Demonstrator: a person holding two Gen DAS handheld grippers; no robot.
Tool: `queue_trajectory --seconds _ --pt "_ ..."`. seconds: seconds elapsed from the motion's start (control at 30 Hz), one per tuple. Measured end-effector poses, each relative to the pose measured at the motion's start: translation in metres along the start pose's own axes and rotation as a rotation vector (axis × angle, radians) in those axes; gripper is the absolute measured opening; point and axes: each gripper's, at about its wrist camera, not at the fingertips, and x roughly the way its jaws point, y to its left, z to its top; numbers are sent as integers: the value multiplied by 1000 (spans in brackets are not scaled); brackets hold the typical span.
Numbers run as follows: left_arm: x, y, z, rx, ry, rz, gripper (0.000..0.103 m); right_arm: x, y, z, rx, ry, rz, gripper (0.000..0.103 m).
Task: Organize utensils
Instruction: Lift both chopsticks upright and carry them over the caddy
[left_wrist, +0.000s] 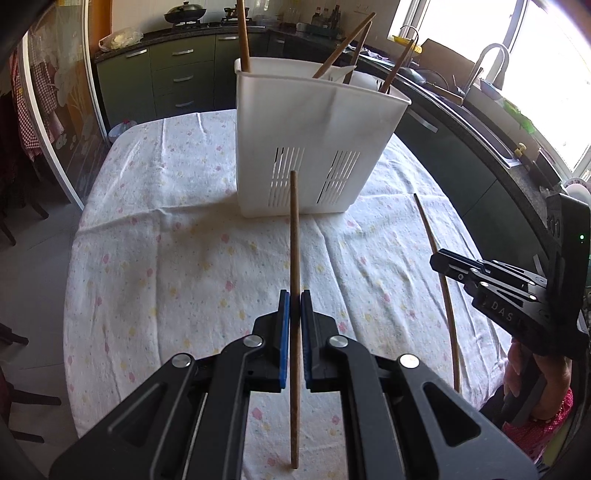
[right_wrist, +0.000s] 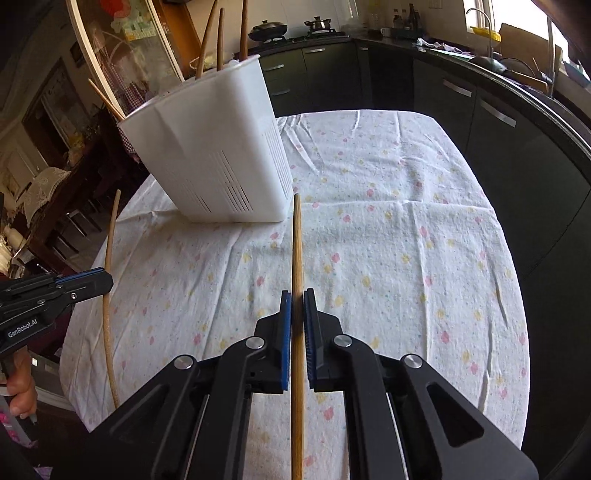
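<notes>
Two chopsticks pinched, holder waiting ahead

The left gripper (left_wrist: 294, 310) has its fingers pinching a dark chopstick (left_wrist: 294, 258); the right gripper (right_wrist: 297, 310) has its fingers pinching a lighter chopstick (right_wrist: 296, 258), both sticks lifted off the desk (left_wrist: 166, 258) and pointing toward the white holder (left_wrist: 306, 122) standing near its far end. About four sticks already stand in the holder. No loose ones show on the cloth, so these two look like the last to drop in.

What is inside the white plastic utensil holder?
Several brown wooden chopsticks stand inside the white plastic utensil holder, tops leaning out. Its opaque walls hide their lower parts and the bottom.
</notes>
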Motion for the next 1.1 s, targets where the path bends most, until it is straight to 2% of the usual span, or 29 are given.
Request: queue_trajectory --seconds 0.6,0.8,1.1 --pt "-53 -12 4 44 -99 -5 6 -85 37 8 -53 -181 81 7" --pt "-70 -19 17 62 -143 -7 6 -109 52 29 -97 -244 86 7" --pt "-116 -40 62 116 -288 12 6 -154 75 83 -157 -368 90 7"
